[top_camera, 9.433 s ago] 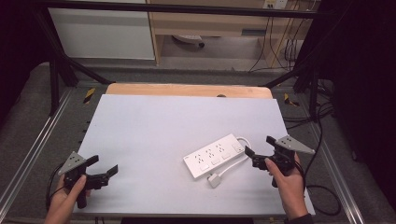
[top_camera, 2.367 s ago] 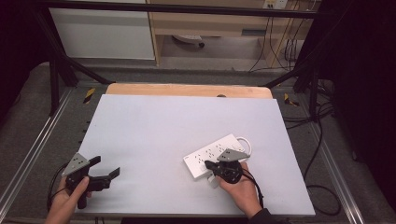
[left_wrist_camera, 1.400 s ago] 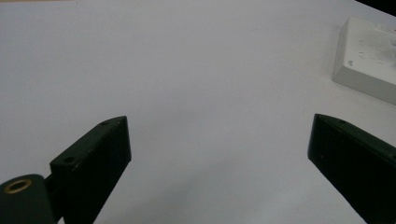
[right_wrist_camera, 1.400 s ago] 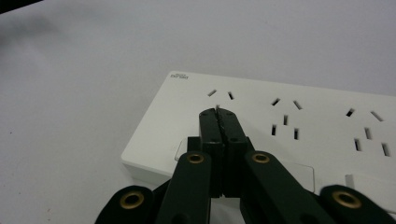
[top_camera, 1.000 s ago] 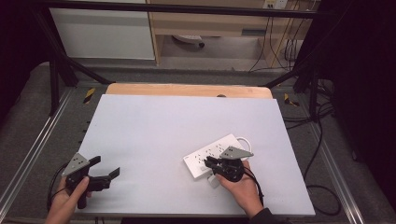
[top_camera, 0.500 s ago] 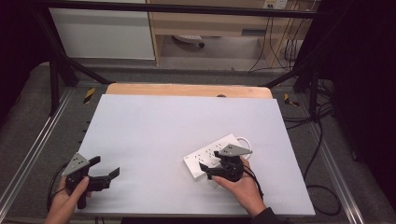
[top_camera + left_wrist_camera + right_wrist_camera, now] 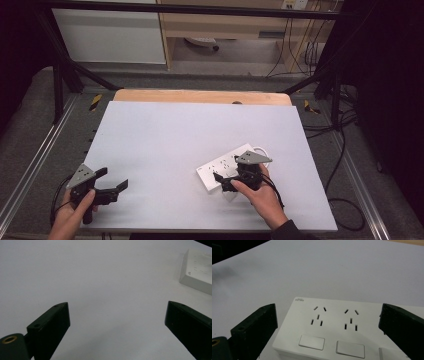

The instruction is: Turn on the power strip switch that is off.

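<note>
Moved in from the bench's right edge: right tool now over the white power strip, plug no longer visible beside it.
Jaws of right tool apart, straddling the strip's near end above its rocker switches, not clamped on anything. Power strip lying flat, right of centre on the bench, angled, coiled cord at its far end. Left tool parked at near left corner, jaws apart, empty, well apart from strip. Likely early stage: nothing visibly plugged in or gripped, grasp or switch press not yet made.
</note>
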A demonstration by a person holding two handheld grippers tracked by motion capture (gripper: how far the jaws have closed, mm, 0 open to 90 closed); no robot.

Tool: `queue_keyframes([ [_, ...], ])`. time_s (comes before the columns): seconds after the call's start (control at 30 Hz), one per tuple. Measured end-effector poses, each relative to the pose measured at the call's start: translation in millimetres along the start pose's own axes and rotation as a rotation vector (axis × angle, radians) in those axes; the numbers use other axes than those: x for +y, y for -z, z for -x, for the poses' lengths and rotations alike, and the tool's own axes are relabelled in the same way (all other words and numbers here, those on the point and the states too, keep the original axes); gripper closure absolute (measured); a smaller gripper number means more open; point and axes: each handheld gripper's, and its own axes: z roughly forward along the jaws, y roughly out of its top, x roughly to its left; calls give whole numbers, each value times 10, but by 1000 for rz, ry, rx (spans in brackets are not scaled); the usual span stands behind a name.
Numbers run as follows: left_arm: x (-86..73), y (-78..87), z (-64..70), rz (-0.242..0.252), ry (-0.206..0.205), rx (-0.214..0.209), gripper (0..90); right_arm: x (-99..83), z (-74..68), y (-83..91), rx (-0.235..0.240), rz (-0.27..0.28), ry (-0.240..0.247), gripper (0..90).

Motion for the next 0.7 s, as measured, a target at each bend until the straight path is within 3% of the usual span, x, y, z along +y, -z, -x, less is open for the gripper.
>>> queue_keyframes([
  [0.27,-1,1,3,-2,0,1,59,45,50,52,-22,31,10,25],
  [0.7,0,3,19,-12,-3,4,59,106,190,225,-55,77,-17,21],
])
